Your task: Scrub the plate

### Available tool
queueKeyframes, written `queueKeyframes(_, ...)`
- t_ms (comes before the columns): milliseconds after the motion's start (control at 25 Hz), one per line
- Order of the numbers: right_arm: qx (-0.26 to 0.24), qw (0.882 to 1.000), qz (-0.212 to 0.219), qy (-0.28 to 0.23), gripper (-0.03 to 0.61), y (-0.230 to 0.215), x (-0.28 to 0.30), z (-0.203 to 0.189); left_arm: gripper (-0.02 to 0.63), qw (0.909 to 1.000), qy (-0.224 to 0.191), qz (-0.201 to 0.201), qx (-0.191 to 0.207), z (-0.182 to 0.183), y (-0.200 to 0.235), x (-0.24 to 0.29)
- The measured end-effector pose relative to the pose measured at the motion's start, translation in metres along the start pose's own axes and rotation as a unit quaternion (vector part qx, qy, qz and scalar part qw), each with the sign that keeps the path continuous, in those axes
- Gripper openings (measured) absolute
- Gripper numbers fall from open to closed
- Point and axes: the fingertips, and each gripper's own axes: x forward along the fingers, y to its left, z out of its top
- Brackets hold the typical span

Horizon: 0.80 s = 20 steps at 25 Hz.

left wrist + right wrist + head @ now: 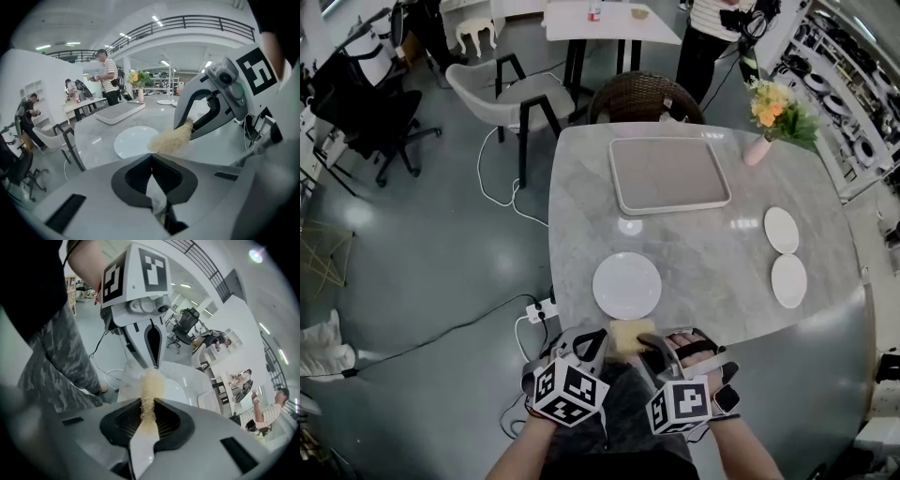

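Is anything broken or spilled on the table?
Nothing stands out. The big plate and two small plates lie flat and whole, the tray sits flat, the flower vase stands upright. No spills show.

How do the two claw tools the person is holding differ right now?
The right gripper clamps a tan scrubber; the left gripper is shut on nothing. The right gripper points sideways at the left gripper; the left gripper points out over the plate. Both hover by the table's near edge.
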Motion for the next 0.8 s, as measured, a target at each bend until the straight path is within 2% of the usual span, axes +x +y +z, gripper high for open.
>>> queueKeyframes(120, 0.041, 0.999, -0.014, -0.013, 0.071, -0.006, -0.006, 0.005, 0.012, 0.9992, -0.028, -0.005, -0.027, 0.009, -0.003, -0.007)
queueKeyframes(200, 0.070, 0.997, -0.028, -0.021, 0.071, -0.010, -0.011, 0.009, 0.014, 0.9960, -0.054, -0.017, -0.069, 0.016, -0.003, -0.011)
queueKeyframes(320, 0.123, 0.991, -0.043, -0.037, 0.071, -0.017, -0.018, 0.014, 0.013, 0.9822, -0.101, -0.039, -0.153, 0.027, 0.002, -0.022)
queueKeyframes(400, 0.166, 0.983, -0.047, -0.056, 0.071, -0.021, -0.023, 0.018, 0.014, 0.9741, -0.128, -0.043, -0.182, 0.032, 0.006, -0.030)
queueKeyframes(560, 0.237, 0.966, -0.053, -0.093, 0.071, -0.029, -0.038, 0.024, 0.013, 0.9724, -0.159, -0.022, -0.169, 0.042, 0.011, -0.047)
queueKeyframes(680, 0.275, 0.952, -0.061, -0.121, 0.071, -0.034, -0.049, 0.029, 0.014, 0.9653, -0.190, -0.011, -0.179, 0.050, 0.011, -0.057)
queueKeyframes(800, 0.327, 0.929, -0.065, -0.158, 0.071, -0.040, -0.060, 0.033, 0.014, 0.9588, -0.212, -0.003, -0.190, 0.055, 0.011, -0.064)
